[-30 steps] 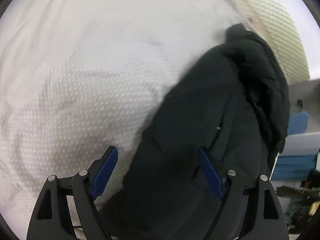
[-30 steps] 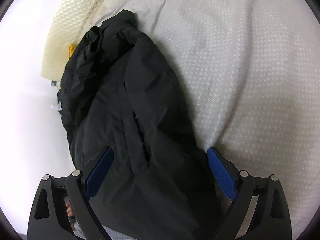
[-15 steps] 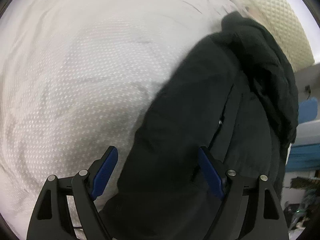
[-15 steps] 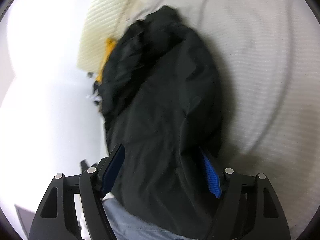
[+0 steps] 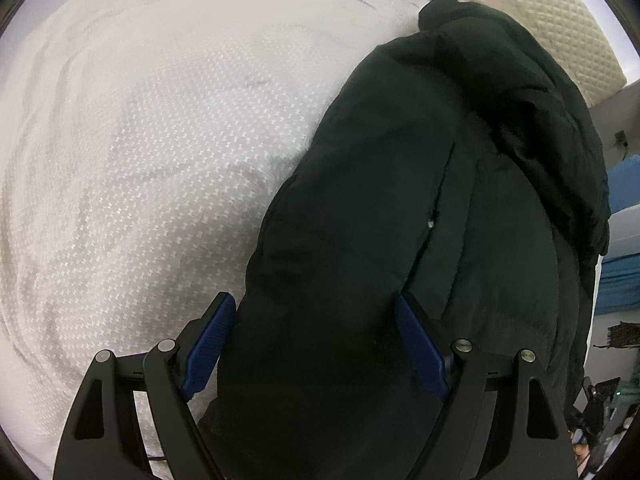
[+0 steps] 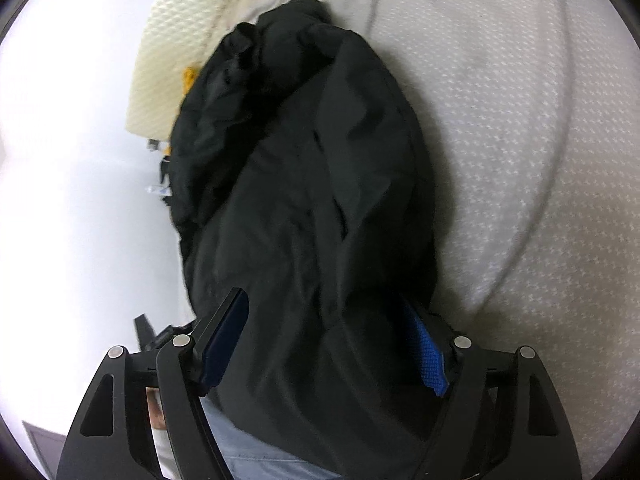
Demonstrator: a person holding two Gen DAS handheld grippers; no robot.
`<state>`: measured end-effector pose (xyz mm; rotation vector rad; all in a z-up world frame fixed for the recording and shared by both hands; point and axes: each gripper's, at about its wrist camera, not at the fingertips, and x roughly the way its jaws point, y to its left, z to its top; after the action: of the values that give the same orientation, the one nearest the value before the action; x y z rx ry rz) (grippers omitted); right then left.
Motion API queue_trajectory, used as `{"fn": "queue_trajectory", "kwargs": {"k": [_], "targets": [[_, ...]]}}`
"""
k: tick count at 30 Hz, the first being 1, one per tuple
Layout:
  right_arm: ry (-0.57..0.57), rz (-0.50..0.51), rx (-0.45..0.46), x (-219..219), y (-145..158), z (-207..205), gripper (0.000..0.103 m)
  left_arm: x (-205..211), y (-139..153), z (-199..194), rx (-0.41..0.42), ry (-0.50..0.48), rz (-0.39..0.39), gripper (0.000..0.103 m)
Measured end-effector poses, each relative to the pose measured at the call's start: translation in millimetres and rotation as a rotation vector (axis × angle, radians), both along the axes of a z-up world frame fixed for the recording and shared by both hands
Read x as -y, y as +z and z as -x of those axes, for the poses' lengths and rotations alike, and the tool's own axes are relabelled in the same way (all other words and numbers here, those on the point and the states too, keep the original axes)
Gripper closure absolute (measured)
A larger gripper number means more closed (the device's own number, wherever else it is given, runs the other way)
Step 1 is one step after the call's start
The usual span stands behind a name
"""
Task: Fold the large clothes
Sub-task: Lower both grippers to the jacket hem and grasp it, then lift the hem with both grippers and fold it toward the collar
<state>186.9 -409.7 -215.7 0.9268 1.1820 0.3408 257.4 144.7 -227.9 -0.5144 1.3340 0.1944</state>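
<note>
A bulky black jacket (image 5: 400, 220) lies folded lengthwise on a white textured bed cover (image 5: 140, 160). My left gripper (image 5: 314, 304) hovers open above the jacket's near end, pointing steeply down. Its left pad is over the jacket's edge and its right pad over the middle. In the right wrist view the black jacket (image 6: 312, 200) bulges up between the fingers of my right gripper (image 6: 324, 300). Fabric presses against both blue pads and hides the tip of the right one. These jaws are opening slightly with the thick fold still between them.
A cream quilted pillow (image 6: 176, 40) lies beyond the jacket's far end, with something yellow (image 6: 188, 78) beside it. The bed cover (image 6: 520, 120) stretches wide to one side. Blue items (image 5: 618, 280) sit off the bed's edge. Light blue denim (image 6: 248, 448) shows under the right gripper.
The left gripper has slid sideways over the jacket, which now fills more of its view. The right jaws have narrowed onto the jacket's fold, and the right view has tilted.
</note>
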Motion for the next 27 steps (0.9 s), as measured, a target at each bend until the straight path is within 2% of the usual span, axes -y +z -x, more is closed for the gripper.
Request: {"fn": "queue_trajectory", "kwargs": {"k": [3, 7, 11, 16, 19, 21, 23, 27], "targets": [[-0.027, 0.003, -0.043, 6.4, -8.6, 1.5, 0.023, -0.7, -1.7, -5.8, -0.012, 0.050, 0.039, 0.021], [-0.055, 0.006, -0.071, 14.0, -13.3, 3.3, 0.022, -23.8, -13.8, -9.2, -0.033, 0.128, 0.201, 0.021], [-0.057, -0.046, -0.095, 14.9, -19.0, 2.6, 0.021, -28.5, -13.7, -12.8, -0.015, 0.155, 0.310, 0.021], [-0.019, -0.110, -0.109, 7.8, -21.7, 0.7, 0.020, -15.4, -3.5, -18.0, 0.067, 0.084, 0.526, 0.021], [0.002, -0.164, -0.076, 5.9, -16.6, 0.6, 0.020, -7.3, 10.5, -19.5, 0.166, 0.010, 0.690, 0.021], [0.013, -0.216, -0.040, 4.2, -11.2, 1.2, 0.020, -10.9, 3.7, -6.3, 0.219, -0.019, 0.771, 0.021], [0.044, -0.265, 0.019, -0.2, -0.7, 0.1, 0.020, -18.5, -5.7, 0.2, 0.227, -0.027, 0.800, 0.021], [0.097, -0.279, 0.104, -10.3, 17.3, -2.9, 0.020, -23.7, -25.2, 0.4, 0.122, 0.016, 0.777, 0.023]]}}
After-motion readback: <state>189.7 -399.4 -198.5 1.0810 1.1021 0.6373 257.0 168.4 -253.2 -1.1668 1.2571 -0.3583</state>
